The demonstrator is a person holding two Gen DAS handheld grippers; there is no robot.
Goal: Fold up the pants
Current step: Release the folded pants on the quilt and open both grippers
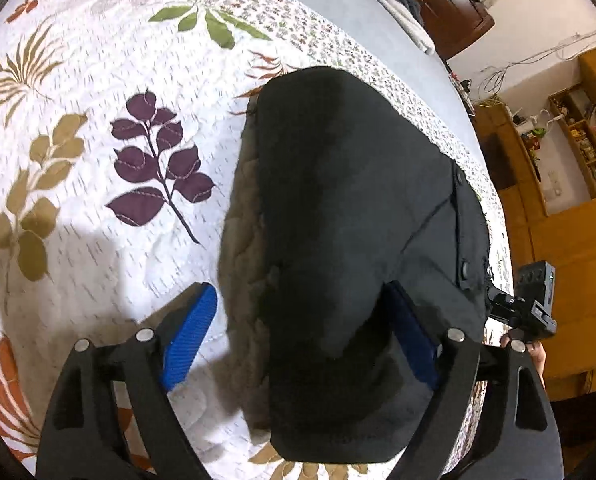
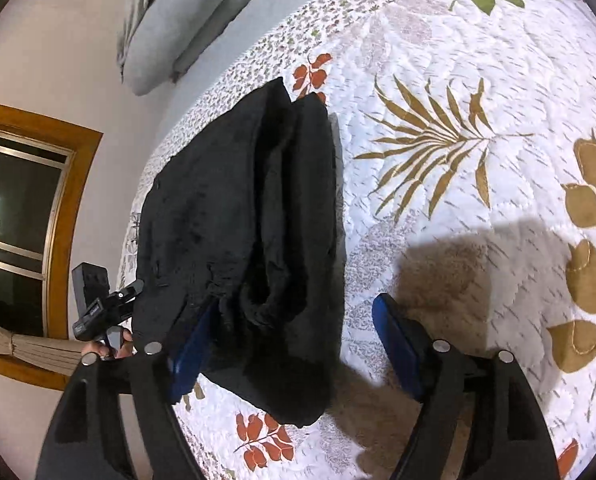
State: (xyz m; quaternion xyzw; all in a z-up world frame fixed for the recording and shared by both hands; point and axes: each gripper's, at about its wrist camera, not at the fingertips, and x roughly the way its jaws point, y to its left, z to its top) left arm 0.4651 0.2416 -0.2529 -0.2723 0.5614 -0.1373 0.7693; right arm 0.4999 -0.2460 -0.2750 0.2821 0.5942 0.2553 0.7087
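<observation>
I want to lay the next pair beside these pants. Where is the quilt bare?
Bare quilt stretches from the black pants past the purple leaf sprig to the tan fern. The pants' other side is crowded: the bed edge runs close.

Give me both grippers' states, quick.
Left gripper: open, fingers wide apart on either side of the black pants, not clamped.
Right gripper: open, fingers spread, pants lying between them, not clamped.

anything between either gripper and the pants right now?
Nothing visible. The black pants lie folded on the quilt, already reaching between the open fingers of the left gripper and the right gripper. Only bare quilt surrounds them.
</observation>
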